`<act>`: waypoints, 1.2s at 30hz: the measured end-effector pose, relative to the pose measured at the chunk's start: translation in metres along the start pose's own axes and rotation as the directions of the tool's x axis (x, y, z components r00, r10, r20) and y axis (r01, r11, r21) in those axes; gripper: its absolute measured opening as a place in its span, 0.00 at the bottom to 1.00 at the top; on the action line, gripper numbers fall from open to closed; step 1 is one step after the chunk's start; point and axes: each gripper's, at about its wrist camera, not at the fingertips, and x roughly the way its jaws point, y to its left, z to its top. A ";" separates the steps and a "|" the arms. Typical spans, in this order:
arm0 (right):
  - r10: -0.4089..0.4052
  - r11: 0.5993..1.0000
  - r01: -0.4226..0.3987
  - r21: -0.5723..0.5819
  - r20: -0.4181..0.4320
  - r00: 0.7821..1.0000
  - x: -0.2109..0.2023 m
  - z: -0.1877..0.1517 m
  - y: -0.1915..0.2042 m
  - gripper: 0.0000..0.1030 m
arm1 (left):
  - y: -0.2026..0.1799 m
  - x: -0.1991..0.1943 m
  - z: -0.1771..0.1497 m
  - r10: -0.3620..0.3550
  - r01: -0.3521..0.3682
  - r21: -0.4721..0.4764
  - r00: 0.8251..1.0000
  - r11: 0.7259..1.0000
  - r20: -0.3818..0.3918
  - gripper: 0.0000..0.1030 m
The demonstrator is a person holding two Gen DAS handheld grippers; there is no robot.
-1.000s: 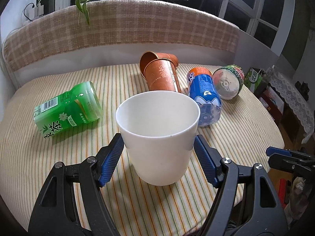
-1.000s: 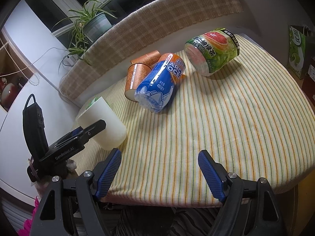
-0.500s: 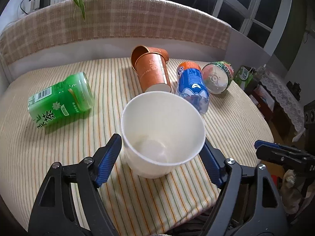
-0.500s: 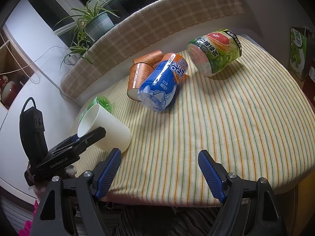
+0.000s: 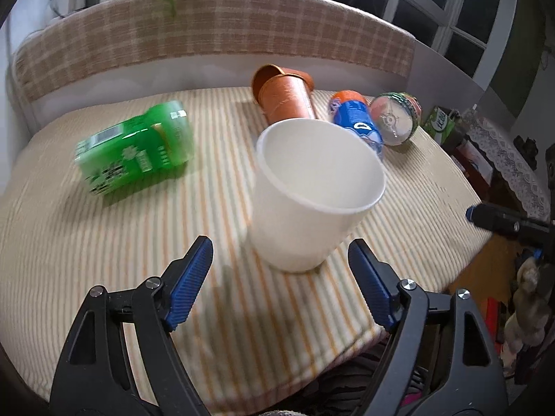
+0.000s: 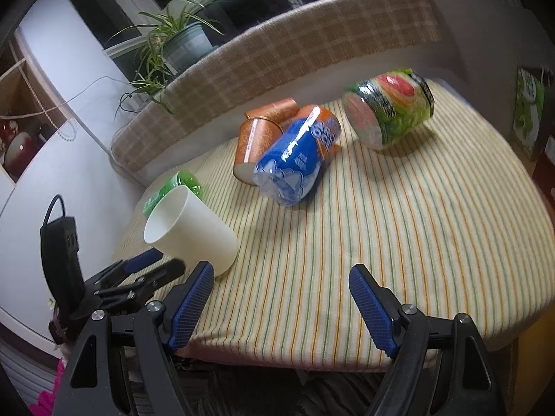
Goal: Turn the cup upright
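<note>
A plain white cup [image 5: 312, 194] stands mouth-up on the striped cloth, just beyond my left gripper [image 5: 281, 280]. That gripper is open and empty, its blue pads clear of the cup on both sides. In the right wrist view the cup [image 6: 194, 232] appears at the left, tilted by the lens, with the left gripper [image 6: 142, 270] right below it. My right gripper [image 6: 277, 298] is open and empty over the near edge of the cloth, well to the right of the cup.
A green bottle [image 5: 135, 149] lies left of the cup. Two orange-brown cups [image 5: 284, 97], a blue bottle [image 5: 357, 124] and a green-and-red bottle [image 5: 395, 121] lie behind it. The striped table [image 6: 399, 225] ends close to both grippers. A checked backrest [image 5: 225, 24] lines the far side.
My left gripper has let go of the white cup and drawn back; the cup now stands free on the cloth. The right gripper has barely moved.
</note>
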 end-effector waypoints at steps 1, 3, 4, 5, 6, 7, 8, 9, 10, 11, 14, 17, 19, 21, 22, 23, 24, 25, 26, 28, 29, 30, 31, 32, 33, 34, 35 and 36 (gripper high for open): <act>-0.008 1.000 0.008 -0.014 0.011 1.000 -0.001 0.001 0.002 0.80 | 0.003 -0.006 -0.003 0.017 -0.017 -0.008 1.000 1.000 0.016 0.80; -0.028 0.998 0.030 -0.051 0.046 0.999 -0.005 0.003 0.010 0.80 | 0.007 -0.017 -0.006 0.043 -0.042 -0.024 0.998 0.999 0.053 0.80; -0.032 0.997 0.036 -0.066 0.061 0.998 -0.006 0.003 0.013 0.80 | 0.008 -0.025 -0.008 0.059 -0.056 -0.034 0.995 0.998 0.078 0.80; -0.038 0.996 0.044 -0.083 0.078 0.996 -0.008 0.004 0.017 0.80 | 0.009 -0.031 -0.008 0.070 -0.067 -0.040 0.993 0.997 0.098 0.80; -0.044 0.993 0.053 -0.102 0.094 0.995 -0.009 0.005 0.021 0.80 | 0.009 -0.039 -0.009 0.087 -0.082 -0.044 0.988 0.996 0.129 0.80; -0.047 0.991 0.060 -0.116 0.106 0.993 -0.011 0.005 0.024 0.80 | 0.008 -0.046 -0.010 0.106 -0.100 -0.046 0.982 0.994 0.157 0.80; -0.055 0.988 0.072 -0.138 0.123 0.991 -0.013 0.006 0.029 0.80 | 0.007 -0.053 -0.010 0.124 -0.118 -0.046 0.976 0.992 0.182 0.80; -0.061 0.984 0.083 -0.157 0.136 0.989 -0.014 0.006 0.033 0.80 | 0.005 -0.058 -0.009 0.136 -0.129 -0.047 0.970 0.990 0.201 0.80; -0.067 0.981 0.092 -0.172 0.148 0.987 -0.015 0.007 0.037 0.80 | 0.004 -0.064 -0.009 0.147 -0.139 -0.052 0.963 0.989 0.224 0.80; -0.073 0.977 0.104 -0.187 0.163 0.984 -0.017 0.007 0.041 0.80 | 0.004 -0.069 -0.009 0.155 -0.145 -0.057 0.958 0.988 0.243 0.80; -0.079 0.968 0.124 -0.217 0.204 0.976 -0.022 0.008 0.049 0.88 | 0.002 -0.082 -0.008 0.172 -0.160 -0.067 0.943 0.985 0.286 0.80; -0.085 0.962 0.140 -0.234 0.231 0.969 -0.025 0.009 0.055 0.88 | -0.003 -0.093 -0.007 0.193 -0.181 -0.065 0.926 0.981 0.324 0.80; -0.088 0.959 0.151 -0.242 0.250 0.964 -0.027 0.009 0.058 0.89 | -0.006 -0.097 -0.006 0.199 -0.189 -0.063 0.920 0.980 0.337 0.80; -0.093 0.955 0.162 -0.247 0.268 0.959 -0.029 0.008 0.060 0.90 | -0.007 -0.102 -0.007 0.203 -0.193 -0.064 0.915 0.979 0.348 0.80; -0.095 0.955 0.166 -0.247 0.275 0.957 -0.029 0.008 0.061 0.90 | -0.007 -0.104 -0.008 0.204 -0.193 -0.065 0.914 0.979 0.351 0.80; -0.097 0.954 0.169 -0.247 0.281 0.955 -0.030 0.008 0.062 0.90 | -0.007 -0.106 -0.008 0.205 -0.194 -0.067 0.913 0.979 0.353 0.80; -0.097 0.954 0.171 -0.246 0.286 0.953 -0.030 0.008 0.062 0.91 | -0.008 -0.107 -0.007 0.206 -0.194 -0.070 0.912 0.978 0.354 0.81; -0.098 0.954 0.173 -0.245 0.290 0.952 -0.031 0.007 0.062 0.91 | -0.008 -0.108 -0.007 0.208 -0.194 -0.076 0.910 0.978 0.358 0.89; -0.099 0.954 0.175 -0.242 0.298 0.950 -0.032 0.007 0.063 0.93 | -0.008 -0.109 -0.007 0.209 -0.194 -0.079 0.908 0.978 0.363 0.93; -0.097 0.955 0.177 -0.236 0.317 0.944 -0.034 0.006 0.063 1.00 | -0.009 -0.114 -0.007 0.221 -0.203 -0.087 0.896 0.975 0.385 0.99; -0.094 0.956 0.178 -0.234 0.331 0.939 -0.036 0.005 0.063 1.00 | -0.009 -0.115 -0.007 0.228 -0.209 -0.091 0.893 0.974 0.389 0.99; -0.097 0.955 0.184 -0.231 0.343 0.934 -0.037 0.005 0.063 1.00 | -0.010 -0.116 -0.007 0.237 -0.217 -0.095 0.890 0.972 0.391 1.00; -0.101 0.954 0.191 -0.231 0.352 0.931 -0.038 0.005 0.064 1.00 | -0.010 -0.117 -0.006 0.239 -0.219 -0.096 0.888 0.971 0.392 1.00; -0.104 0.952 0.197 -0.232 0.360 0.927 -0.039 0.005 0.065 1.00 | -0.010 -0.118 -0.006 0.236 -0.217 -0.095 0.889 0.972 0.392 1.00; -0.106 0.952 0.201 -0.232 0.365 0.925 -0.039 0.005 0.065 1.00 | -0.010 -0.119 -0.005 0.233 -0.213 -0.095 0.889 0.972 0.393 1.00; -0.109 0.951 0.206 -0.232 0.372 0.922 -0.040 0.005 0.066 1.00 | -0.010 -0.120 -0.005 0.236 -0.215 -0.097 0.888 0.972 0.394 1.00; -0.111 0.950 0.210 -0.232 0.378 0.919 -0.040 0.005 0.067 1.00 | -0.010 -0.120 -0.005 0.240 -0.218 -0.100 0.886 0.971 0.397 1.00; -0.113 0.949 0.214 -0.233 0.383 0.917 -0.040 0.005 0.067 1.00 | -0.010 -0.121 -0.005 0.242 -0.220 -0.101 0.885 0.970 0.399 1.00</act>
